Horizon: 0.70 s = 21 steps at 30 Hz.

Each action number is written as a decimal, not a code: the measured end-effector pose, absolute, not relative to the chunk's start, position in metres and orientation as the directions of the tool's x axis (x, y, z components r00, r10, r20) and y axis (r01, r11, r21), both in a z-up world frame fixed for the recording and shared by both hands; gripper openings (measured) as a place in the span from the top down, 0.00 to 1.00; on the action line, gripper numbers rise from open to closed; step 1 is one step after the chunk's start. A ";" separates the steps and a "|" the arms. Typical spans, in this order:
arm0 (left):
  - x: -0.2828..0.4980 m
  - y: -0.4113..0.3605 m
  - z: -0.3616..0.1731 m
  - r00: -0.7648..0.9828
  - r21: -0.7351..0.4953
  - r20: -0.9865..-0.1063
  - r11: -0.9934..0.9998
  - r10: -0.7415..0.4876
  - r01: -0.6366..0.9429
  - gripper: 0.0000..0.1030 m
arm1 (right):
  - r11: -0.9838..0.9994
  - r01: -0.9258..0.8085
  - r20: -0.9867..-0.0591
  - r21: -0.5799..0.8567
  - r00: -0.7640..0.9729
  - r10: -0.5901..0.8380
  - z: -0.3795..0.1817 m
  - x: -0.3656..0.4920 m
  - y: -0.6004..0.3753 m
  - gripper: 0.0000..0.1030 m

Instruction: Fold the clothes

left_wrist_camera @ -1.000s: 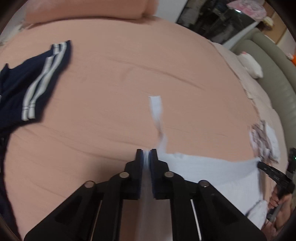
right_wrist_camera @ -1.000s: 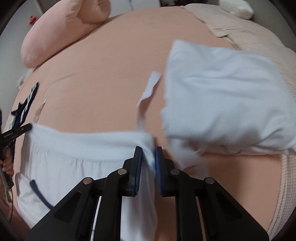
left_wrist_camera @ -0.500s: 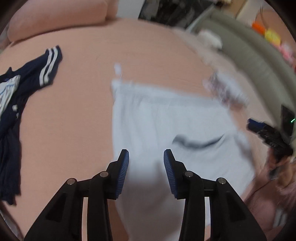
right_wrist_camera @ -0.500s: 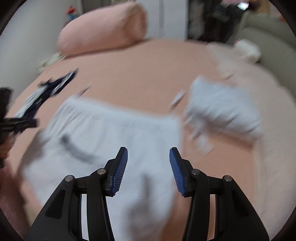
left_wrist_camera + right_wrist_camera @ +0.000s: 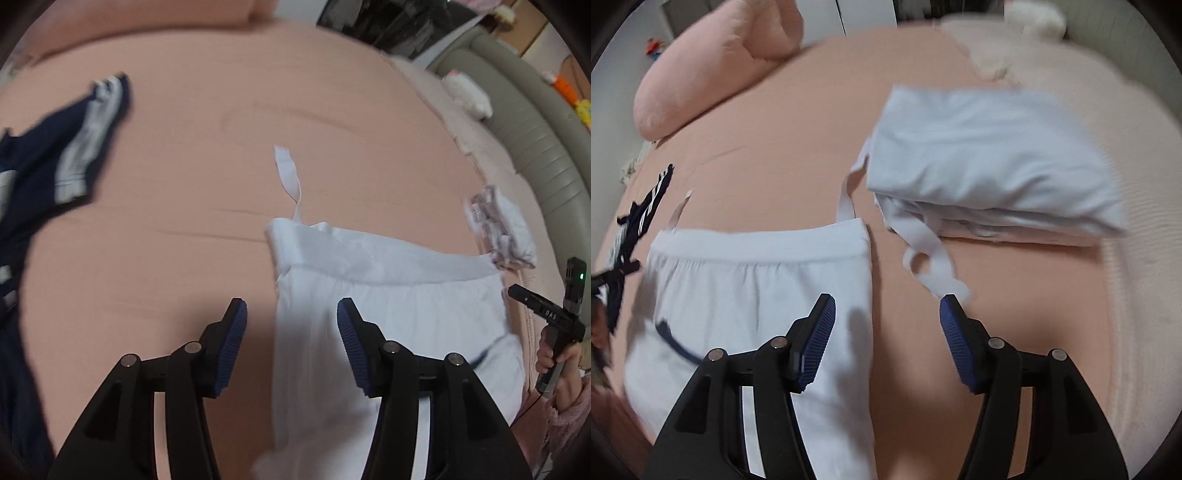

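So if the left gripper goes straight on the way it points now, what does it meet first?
Probably the left edge of the white cotton shorts spread flat on the peach bed sheet. The left gripper points down at it, jaws opening with nothing held. Depth is unclear, so it could land on sheet beside it.

Both the left hand-held gripper and the right hand-held gripper point steeply downward, jaws opening, gripping nothing.

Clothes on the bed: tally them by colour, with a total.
White or pale blue: 2, the shorts laid flat and the folded garment.
Navy with white stripes: 1, the navy garment.
Total: 3.
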<state>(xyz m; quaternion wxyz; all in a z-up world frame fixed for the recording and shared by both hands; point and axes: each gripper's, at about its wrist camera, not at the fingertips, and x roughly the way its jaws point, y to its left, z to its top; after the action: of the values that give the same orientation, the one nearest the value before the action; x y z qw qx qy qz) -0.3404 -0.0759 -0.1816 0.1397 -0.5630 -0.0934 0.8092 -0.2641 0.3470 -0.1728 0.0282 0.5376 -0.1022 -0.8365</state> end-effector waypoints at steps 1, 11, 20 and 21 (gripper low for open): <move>-0.344 -0.068 -0.185 -0.331 -0.285 -0.890 -0.949 0.314 -0.134 0.48 | -0.969 -0.062 -0.898 0.240 -0.393 -0.197 -0.181 -0.276 0.347 0.41; -0.317 -0.019 -0.132 -0.519 -0.044 -0.832 -0.956 0.196 -0.290 0.89 | -0.973 0.139 -0.833 0.186 -0.502 -0.231 -0.155 -0.293 0.298 0.96; -0.143 -0.025 -0.063 -0.634 0.118 -0.761 -0.931 0.139 -0.346 0.88 | -0.957 0.260 -0.751 0.126 -0.606 -0.263 -0.098 -0.112 0.277 0.95; -0.130 -0.031 -0.070 -0.606 0.116 -0.785 -0.931 0.128 -0.347 0.86 | -0.958 0.256 -0.768 0.132 -0.584 -0.262 -0.107 -0.097 0.274 0.95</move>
<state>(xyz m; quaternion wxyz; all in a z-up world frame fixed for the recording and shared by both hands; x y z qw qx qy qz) -0.1303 -0.0311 -0.0698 0.1339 -0.4234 0.1291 0.8866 -0.0968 0.2743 -0.1067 0.1454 0.4321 -0.0036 -0.8900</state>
